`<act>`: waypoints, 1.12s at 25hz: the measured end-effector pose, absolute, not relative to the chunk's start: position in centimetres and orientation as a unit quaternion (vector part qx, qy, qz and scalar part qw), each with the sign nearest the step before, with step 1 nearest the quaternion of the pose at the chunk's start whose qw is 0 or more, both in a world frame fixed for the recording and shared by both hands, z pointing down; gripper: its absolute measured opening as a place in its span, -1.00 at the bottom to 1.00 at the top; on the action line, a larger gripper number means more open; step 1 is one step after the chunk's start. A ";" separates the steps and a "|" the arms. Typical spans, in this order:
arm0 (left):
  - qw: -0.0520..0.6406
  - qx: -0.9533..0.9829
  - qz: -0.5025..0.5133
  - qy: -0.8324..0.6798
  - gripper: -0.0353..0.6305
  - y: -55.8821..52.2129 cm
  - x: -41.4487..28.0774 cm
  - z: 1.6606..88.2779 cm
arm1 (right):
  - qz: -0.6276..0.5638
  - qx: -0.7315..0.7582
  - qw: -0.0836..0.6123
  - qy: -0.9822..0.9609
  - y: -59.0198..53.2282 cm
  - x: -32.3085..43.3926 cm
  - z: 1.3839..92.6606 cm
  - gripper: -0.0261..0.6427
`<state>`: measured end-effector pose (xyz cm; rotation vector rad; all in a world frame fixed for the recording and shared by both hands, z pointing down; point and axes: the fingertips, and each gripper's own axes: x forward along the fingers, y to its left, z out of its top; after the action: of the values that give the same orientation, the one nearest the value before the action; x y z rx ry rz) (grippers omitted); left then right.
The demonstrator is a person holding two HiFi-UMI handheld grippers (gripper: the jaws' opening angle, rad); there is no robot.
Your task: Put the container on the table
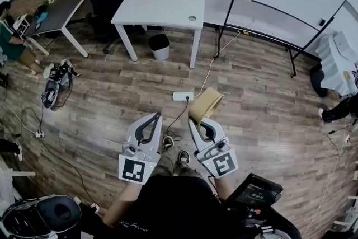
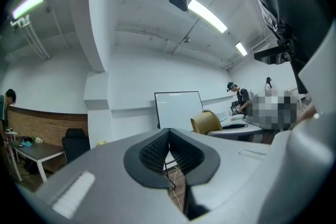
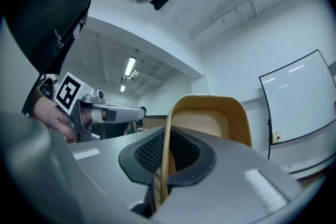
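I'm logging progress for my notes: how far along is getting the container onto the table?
Done: the tan container is picked up, its wall pinched between the fingers of the right gripper. In hand: it is carried above the wood floor, short of the white table. The left gripper is shut and empty. Left: reach the table, set the container down, release.

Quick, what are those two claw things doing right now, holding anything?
Left gripper: jaws closed, empty.
Right gripper: jaws closed on the wall of the tan open-topped container.
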<state>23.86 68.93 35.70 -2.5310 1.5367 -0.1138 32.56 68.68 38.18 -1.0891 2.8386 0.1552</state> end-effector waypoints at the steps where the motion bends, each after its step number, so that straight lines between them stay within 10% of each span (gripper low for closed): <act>1: 0.086 -0.850 -0.036 0.518 -0.88 68.3 23.6 35.8 | 0.049 -0.357 0.049 0.932 68.1 32.3 38.3 -0.87; 28: 0.032 -0.865 0.008 0.500 -0.89 43.1 4.5 37.9 | 0.070 -0.391 -0.041 0.917 43.1 14.9 38.7 -0.87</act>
<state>4.46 43.15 37.94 -2.6638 1.5393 0.0255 14.90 43.10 38.70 -1.2604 2.9580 0.2252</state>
